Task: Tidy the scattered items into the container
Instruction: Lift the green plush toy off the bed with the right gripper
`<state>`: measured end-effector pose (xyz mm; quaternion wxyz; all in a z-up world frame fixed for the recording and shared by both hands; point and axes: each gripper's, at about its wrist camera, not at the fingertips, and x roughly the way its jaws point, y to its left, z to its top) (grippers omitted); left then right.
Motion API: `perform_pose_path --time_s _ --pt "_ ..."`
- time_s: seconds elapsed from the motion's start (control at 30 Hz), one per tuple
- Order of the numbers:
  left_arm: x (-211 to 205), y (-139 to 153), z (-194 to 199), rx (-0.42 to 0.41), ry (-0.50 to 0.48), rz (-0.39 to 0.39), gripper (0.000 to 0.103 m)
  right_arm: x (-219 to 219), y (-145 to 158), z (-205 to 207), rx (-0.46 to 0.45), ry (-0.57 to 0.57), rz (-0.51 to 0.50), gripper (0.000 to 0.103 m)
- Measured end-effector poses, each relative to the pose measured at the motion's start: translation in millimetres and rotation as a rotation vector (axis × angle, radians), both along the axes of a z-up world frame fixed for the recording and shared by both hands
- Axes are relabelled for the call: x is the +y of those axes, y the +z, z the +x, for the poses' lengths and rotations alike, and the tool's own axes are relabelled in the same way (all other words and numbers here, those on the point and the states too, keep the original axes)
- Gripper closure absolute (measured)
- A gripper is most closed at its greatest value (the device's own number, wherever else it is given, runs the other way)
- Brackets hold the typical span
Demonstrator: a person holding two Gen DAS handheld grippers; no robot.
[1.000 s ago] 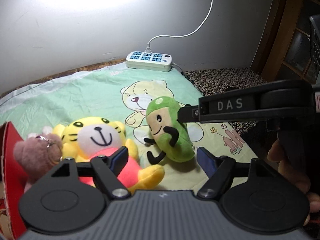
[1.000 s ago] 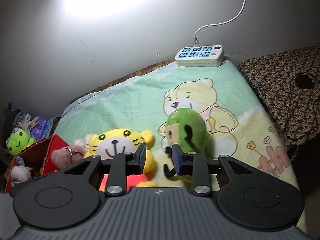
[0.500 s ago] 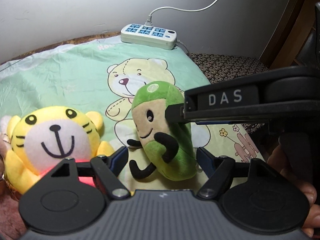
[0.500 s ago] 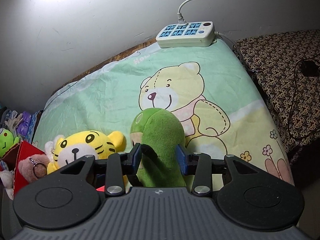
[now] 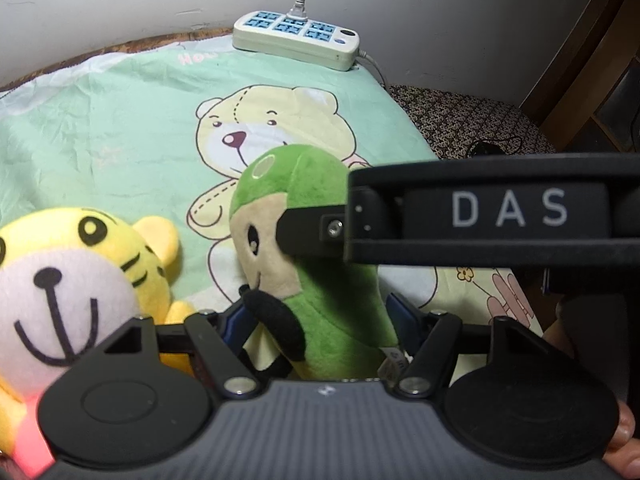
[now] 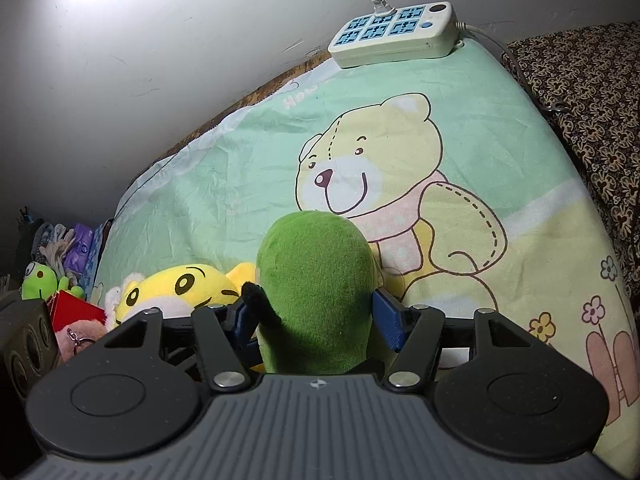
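A green plush toy with a tan face and black arms stands on the bear-print cloth. My right gripper is shut on the green plush toy, its blue pads pressing both sides. It shows in the left wrist view as a black "DAS" bar across the toy's head. My left gripper is open around the toy's lower body. A yellow tiger plush lies left of it, and shows in the right wrist view. A red container sits at far left.
A white power strip with its cable lies at the cloth's far edge by the wall. A brown patterned cloth covers the right side. A pink plush with a keyring and a green frog toy sit by the red container.
Both grippers moved forward onto the green plush. The right gripper's jaws went around it and shut on its body. The left gripper's open jaws now straddle its lower part.
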<state>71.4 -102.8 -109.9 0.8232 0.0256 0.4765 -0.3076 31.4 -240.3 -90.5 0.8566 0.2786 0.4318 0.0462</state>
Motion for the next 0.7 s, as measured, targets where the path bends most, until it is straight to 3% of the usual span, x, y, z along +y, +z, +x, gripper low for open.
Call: perform_pose_path --time_s 0.4,0.7 --pt "-2 0 -5 0.002 0.002 0.023 0.040 0 -4 -9 0.011 -0.008 0.045 0.045" --pt "-4 11 -48 -0.012 -0.063 0.045 0.041 -4 2 -50 0.044 -0.044 0.090 0.046"
